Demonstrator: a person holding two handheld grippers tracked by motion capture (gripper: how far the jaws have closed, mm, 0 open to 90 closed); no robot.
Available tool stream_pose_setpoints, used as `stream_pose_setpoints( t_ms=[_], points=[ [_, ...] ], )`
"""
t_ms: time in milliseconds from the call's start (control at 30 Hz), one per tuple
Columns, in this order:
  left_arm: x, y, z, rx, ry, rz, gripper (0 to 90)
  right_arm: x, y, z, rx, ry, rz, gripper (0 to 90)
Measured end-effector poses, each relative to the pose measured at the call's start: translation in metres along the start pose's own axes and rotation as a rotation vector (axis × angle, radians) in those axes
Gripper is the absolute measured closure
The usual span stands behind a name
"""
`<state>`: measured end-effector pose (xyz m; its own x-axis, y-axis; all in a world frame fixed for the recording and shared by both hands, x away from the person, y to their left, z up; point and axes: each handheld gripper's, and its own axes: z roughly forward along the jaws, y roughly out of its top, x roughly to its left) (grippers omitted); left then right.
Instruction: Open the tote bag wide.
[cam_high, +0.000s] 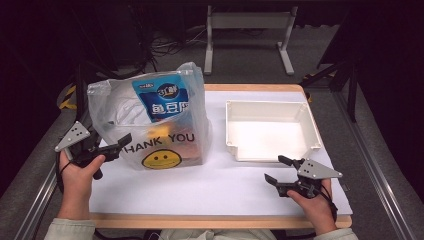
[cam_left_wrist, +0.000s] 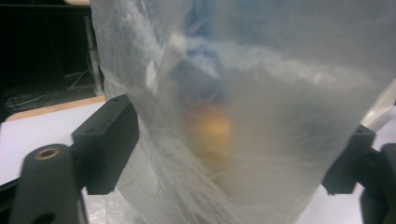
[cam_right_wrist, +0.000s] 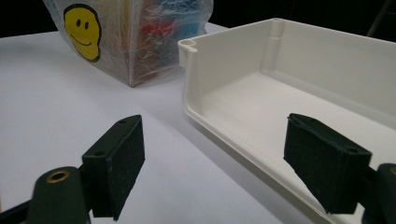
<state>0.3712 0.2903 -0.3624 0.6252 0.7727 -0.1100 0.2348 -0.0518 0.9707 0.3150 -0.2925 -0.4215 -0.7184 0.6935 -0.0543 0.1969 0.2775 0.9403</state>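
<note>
A clear plastic bag (cam_high: 155, 125), printed THANK YOU above a yellow smiley, stands on the left of the white table sheet (cam_high: 210, 185). A blue packet (cam_high: 165, 97) stands up inside it. My left gripper (cam_high: 120, 142) reaches into the bag's left side. In the left gripper view the bag (cam_left_wrist: 243, 116) bulges between the widely spread jaws of that gripper (cam_left_wrist: 231, 154), and its film reaches both pads; something orange (cam_left_wrist: 210, 126) glows through it. My right gripper (cam_high: 275, 168) rests open near the front right, with nothing between its jaws (cam_right_wrist: 215, 163), facing the bag (cam_right_wrist: 126, 37).
An empty white tray (cam_high: 265, 103) sits at the right of the table, just beyond my right gripper; its near corner (cam_right_wrist: 191, 93) rises between that gripper and the bag. A metal stand (cam_high: 247, 20) is on the floor behind the table.
</note>
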Motion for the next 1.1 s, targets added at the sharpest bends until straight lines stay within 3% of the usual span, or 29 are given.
stream_pose_setpoints(
  t_ms=[167, 433, 567, 733, 833, 1033, 1100],
  points=[
    [0.002, -0.002, 0.002, 0.009, -0.019, 0.002, 31.2, 0.000, 0.000, 0.001, 0.005, -0.001, -0.001, 20.9],
    [0.003, -0.002, 0.000, -0.005, -0.059, 0.014, 75.5, 0.004, 0.007, 0.004, 0.001, 0.017, -0.018, 18.3],
    [0.003, -0.003, 0.001, 0.006, -0.069, 0.013, 87.9, 0.005, 0.012, 0.005, -0.003, 0.039, -0.009, 14.6],
    [0.002, -0.003, 0.002, 0.016, -0.075, 0.008, 89.8, 0.009, 0.021, 0.009, -0.030, 0.076, 0.012, 8.2],
    [0.002, -0.003, 0.001, 0.016, -0.075, 0.006, 89.8, 0.011, 0.026, 0.011, -0.045, 0.071, 0.041, 8.1],
    [0.002, -0.003, 0.001, 0.022, -0.075, 0.003, 89.8, 0.019, 0.048, 0.020, -0.048, 0.074, 0.032, 13.3],
    [0.002, -0.003, 0.002, 0.026, -0.078, 0.003, 89.8, 0.020, 0.056, 0.025, -0.028, 0.082, 0.032, 15.9]
  ],
)
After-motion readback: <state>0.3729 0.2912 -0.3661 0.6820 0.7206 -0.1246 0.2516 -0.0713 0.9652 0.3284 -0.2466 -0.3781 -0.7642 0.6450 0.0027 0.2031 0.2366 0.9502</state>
